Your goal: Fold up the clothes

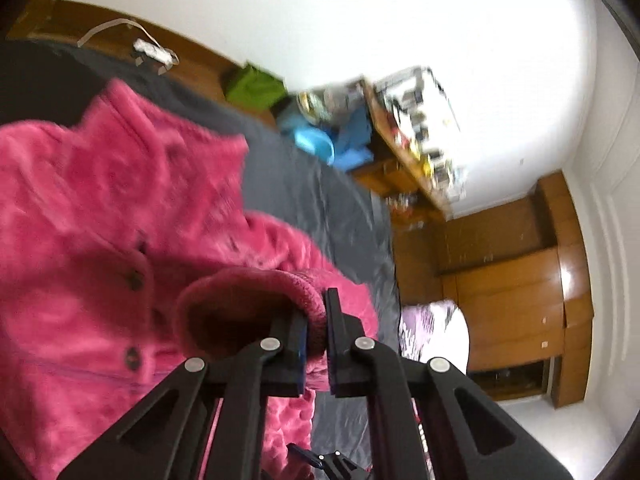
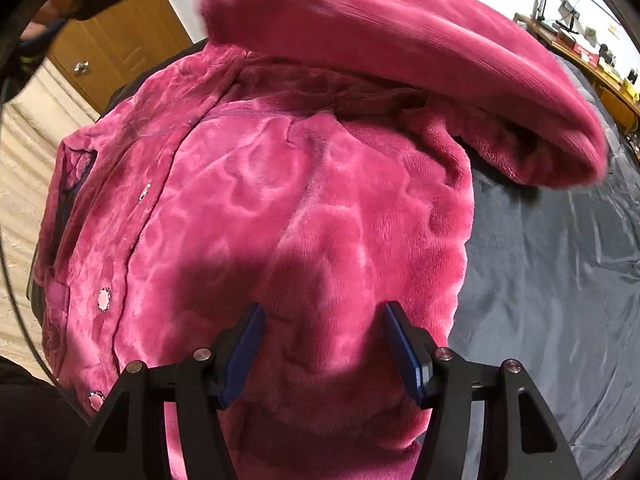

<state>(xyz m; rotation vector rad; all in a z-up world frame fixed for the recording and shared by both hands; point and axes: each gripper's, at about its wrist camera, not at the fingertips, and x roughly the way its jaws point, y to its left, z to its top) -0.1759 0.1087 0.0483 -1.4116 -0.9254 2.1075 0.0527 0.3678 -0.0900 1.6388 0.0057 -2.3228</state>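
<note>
1. Currently the left hand-held gripper [image 1: 316,330] is clamped on the ribbed cuff [image 1: 256,292] of the pink fleece jacket [image 2: 304,216]; its sleeve [image 2: 400,52] hangs lifted in an arc above the jacket's body, in the right wrist view.
2. Right hand-held gripper [image 2: 324,344] hovers wide, pads apart, holding nothing, low over the jacket's front panel near the hem.
3. Judgement: a sleeve fold is in hand. To do it well, carry the cuff across toward the button placket [image 2: 120,264] with the sleeve taut, so it lands flat, not bunched.
4. Judgement: the wide gripper could press the panel down so the body does not drag after the cuff.
5. Risk: thick pile slips; let go only once the sleeve lies on the body.
6. Jacket lies spread on the grey sheet [image 2: 560,280] of a bed, front up, placket closed with round buttons [image 2: 105,299].
7. Look of it: plush, embossed texture, deep pink, cuff knit in ribs. The left wrist view is motion-blurred; fine detail there is uncertain.
</note>
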